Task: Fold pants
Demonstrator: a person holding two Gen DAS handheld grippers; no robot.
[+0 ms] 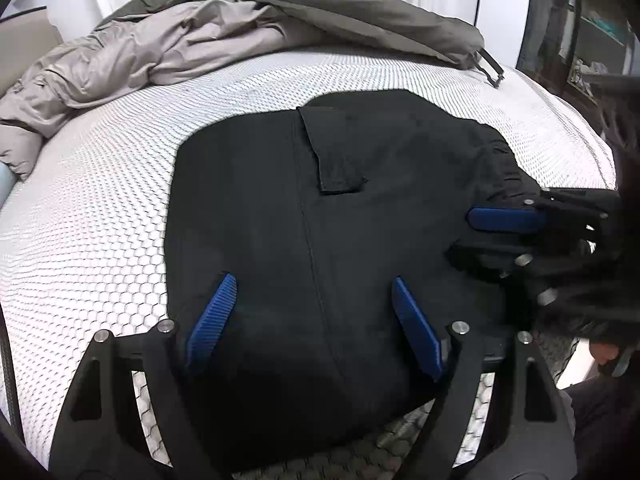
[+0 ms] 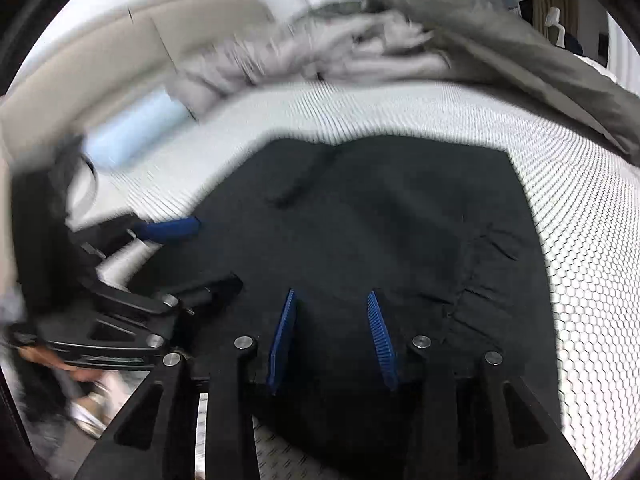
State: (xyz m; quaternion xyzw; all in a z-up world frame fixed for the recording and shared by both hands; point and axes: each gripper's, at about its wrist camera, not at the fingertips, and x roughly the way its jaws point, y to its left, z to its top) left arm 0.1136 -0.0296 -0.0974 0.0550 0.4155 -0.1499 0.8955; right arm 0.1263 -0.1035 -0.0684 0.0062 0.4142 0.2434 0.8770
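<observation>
Two tools are hovering over the black pants (image 1: 320, 240) here, and the pants are lying folded into a chunky rectangle on the white honeycomb-pattern mattress (image 1: 100, 208). Using the pants as the anchor: the left tool (image 1: 314, 320) is sitting over their near edge with its blue pads (image 1: 212, 320) spread wide, nothing between them. The right tool (image 2: 332, 340) is also hanging over the near part of the pants, pads parted with a clear gap and not pinching any fabric. From the left wrist view the right tool (image 1: 508, 220) is poking in at the pants' right side, by the gathered waistband (image 1: 508, 168). From the right wrist view the left tool (image 2: 168, 230) is showing at the pants' left edge, though that side is smeared with motion blur.

No brand, label or writing is readable anywhere, as far as I can see. A cargo pocket flap (image 1: 334, 152) is facing up on top of the pants.

Beyond the pants' far edge, a crumpled beige garment (image 1: 120, 64) and an olive-grey one (image 1: 320, 4) are piling up on the mattress, the olive one trailing a strap with a buckle (image 1: 490, 68). Off the pants' far left, a pale blue roll (image 2: 132, 132) is lying beside the beige heap. Nothing is sitting on the pants themselves.
</observation>
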